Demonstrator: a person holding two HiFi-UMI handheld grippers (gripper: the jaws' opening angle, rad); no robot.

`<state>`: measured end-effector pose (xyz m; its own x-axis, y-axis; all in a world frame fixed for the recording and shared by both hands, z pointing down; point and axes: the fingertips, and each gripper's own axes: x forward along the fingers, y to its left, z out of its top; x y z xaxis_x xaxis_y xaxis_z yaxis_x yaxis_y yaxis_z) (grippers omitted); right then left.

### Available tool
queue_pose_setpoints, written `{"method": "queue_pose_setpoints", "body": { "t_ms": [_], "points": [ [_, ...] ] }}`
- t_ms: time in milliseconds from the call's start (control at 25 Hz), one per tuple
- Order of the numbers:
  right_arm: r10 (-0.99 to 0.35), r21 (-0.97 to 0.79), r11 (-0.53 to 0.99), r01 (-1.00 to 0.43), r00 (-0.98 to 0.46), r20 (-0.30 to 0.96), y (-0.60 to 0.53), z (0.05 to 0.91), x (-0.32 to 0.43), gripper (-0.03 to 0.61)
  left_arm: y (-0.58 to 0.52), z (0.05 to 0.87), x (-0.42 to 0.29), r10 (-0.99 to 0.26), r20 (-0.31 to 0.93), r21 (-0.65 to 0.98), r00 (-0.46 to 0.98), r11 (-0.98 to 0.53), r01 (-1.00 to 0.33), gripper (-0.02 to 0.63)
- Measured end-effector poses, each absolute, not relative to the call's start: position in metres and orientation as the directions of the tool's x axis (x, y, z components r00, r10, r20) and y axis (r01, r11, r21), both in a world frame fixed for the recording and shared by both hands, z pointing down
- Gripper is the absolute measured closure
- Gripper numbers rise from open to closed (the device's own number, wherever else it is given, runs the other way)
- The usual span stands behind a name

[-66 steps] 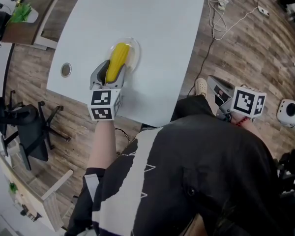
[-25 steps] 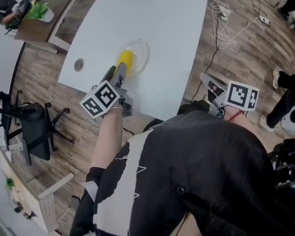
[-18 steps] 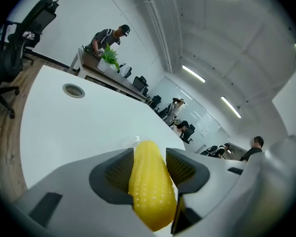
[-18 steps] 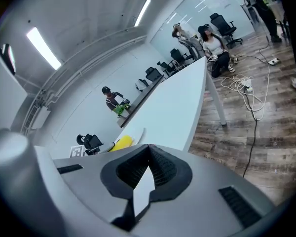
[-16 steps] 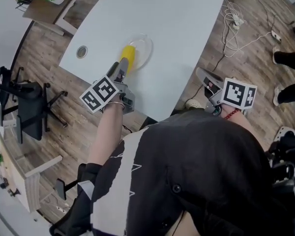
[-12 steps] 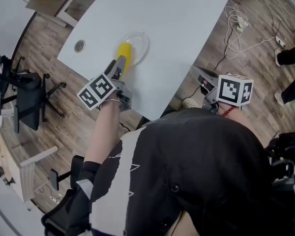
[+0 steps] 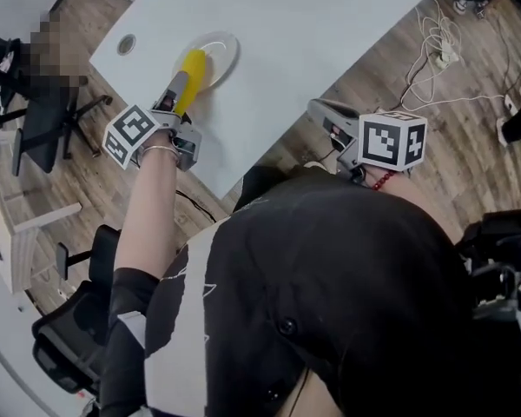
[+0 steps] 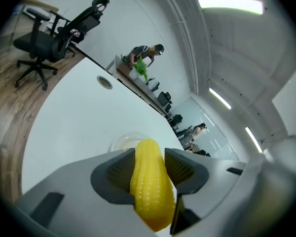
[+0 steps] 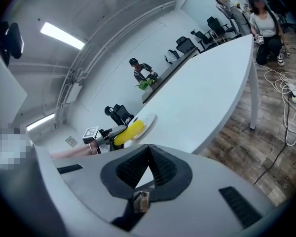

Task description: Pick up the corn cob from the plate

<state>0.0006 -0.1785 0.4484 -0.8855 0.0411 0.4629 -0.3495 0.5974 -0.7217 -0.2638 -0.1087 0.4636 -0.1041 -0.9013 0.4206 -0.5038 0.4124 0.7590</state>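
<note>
A person's left gripper [image 8: 149, 158] closes on a yellow corn cob [image 8: 149, 181] at the near edge of a clear plate [image 7: 224, 43] on a white table [image 7: 313, 16]. The ribbed pads sit against either side of the cob, which fills the gap between the jaws. The cob's long axis runs straight out along the gripper's own line and away from the person. Its far tip reaches in over the plate, and its near end comes back past the plate's rim into the jaws. Whether the cob has cleared the plate or rests on it is hard to tell from these angles. It appears to be at most just above the plate.

The right gripper [image 9: 148, 149] hangs well apart from the plate, off the table's near edge and over the wood floor [image 7: 469, 172]. Its jaw tips are drawn together on nothing. The left hand is plainly the nearer one, and a lift straight up from the plate looks like all that is left to do.
</note>
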Motion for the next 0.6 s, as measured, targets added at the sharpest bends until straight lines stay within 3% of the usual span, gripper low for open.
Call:
{"method": "queue_pose_setpoints", "body": {
  "t_ms": [360, 600],
  "points": [
    [0.223, -0.722, 0.647, -0.246, -0.844, 0.488, -0.202, 0.472, 0.018, 0.563, -0.106, 0.461, -0.279, -0.85, 0.387, 0.844, -0.359, 0.483, -0.235, 0.419],
    [0.31, -0.769, 0.599, -0.221, -0.822, 0.477, -0.196, 0.482, 0.01, 0.563, -0.107, 0.439, -0.261, -0.856, 0.222, 0.96, -0.468, 0.275, -0.047, 0.42]
  ]
}}
